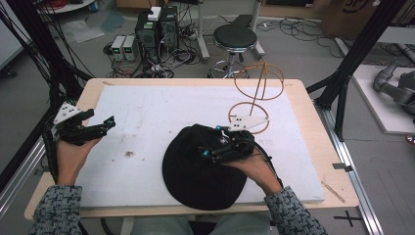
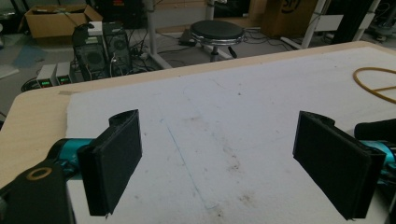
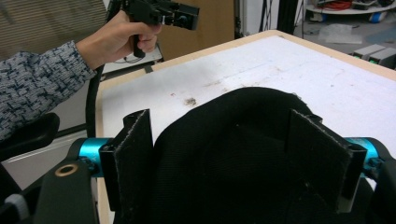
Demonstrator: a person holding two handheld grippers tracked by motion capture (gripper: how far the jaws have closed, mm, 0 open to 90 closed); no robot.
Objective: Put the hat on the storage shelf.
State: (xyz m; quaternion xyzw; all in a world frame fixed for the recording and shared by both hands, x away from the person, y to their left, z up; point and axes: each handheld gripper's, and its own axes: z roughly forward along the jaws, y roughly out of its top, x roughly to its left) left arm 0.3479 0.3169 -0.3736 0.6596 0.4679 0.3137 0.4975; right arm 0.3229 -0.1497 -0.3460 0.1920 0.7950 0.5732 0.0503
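A black cap (image 1: 195, 178) lies on the white board (image 1: 147, 112) near the front edge. My right gripper (image 1: 207, 154) lies low over the cap's right part, pointing left. In the right gripper view the cap's black cloth (image 3: 224, 149) bulges up between the two pads of my right gripper (image 3: 219, 119), which stand apart around it; no squeeze on the cloth shows. My left gripper (image 1: 108, 122) is held up at the board's left edge, open and empty. The left gripper view shows the left gripper (image 2: 217, 140) with wide-set pads over bare stained board. The right gripper view has the left gripper (image 3: 184, 14) far off, in a hand.
A tan wire hoop stand (image 1: 258, 83) sits at the board's far right, with one loop (image 2: 373, 84) in the left gripper view. Beyond the wooden table (image 1: 313, 127) are a black stool (image 1: 235, 36) and computer boxes (image 1: 156, 29) with cables on the floor.
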